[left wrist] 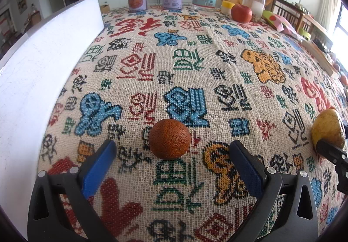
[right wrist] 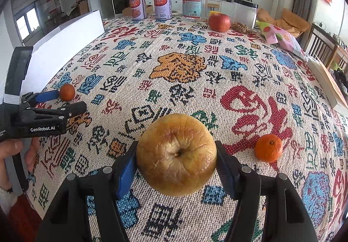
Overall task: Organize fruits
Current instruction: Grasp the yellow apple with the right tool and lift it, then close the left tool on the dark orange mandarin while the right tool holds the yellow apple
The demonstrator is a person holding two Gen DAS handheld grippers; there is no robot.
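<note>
Wrinkled yellow apple (right wrist: 176,155) (brown-blotched)

We count four fruits on the patterned woven tablecloth (right wrist: 180,72): one wrinkled yellow apple (right wrist: 176,155), one red apple (right wrist: 219,22), one bright orange tangerine (right wrist: 268,148), one dark rough-skinned orange (left wrist: 169,139). Behind them stand two labelled tins (right wrist: 162,4) and two clear jars (right wrist: 194,5).

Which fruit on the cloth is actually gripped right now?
The yellow apple, pinched between the right gripper's fingers; the oranges and red apple lie free.
</note>
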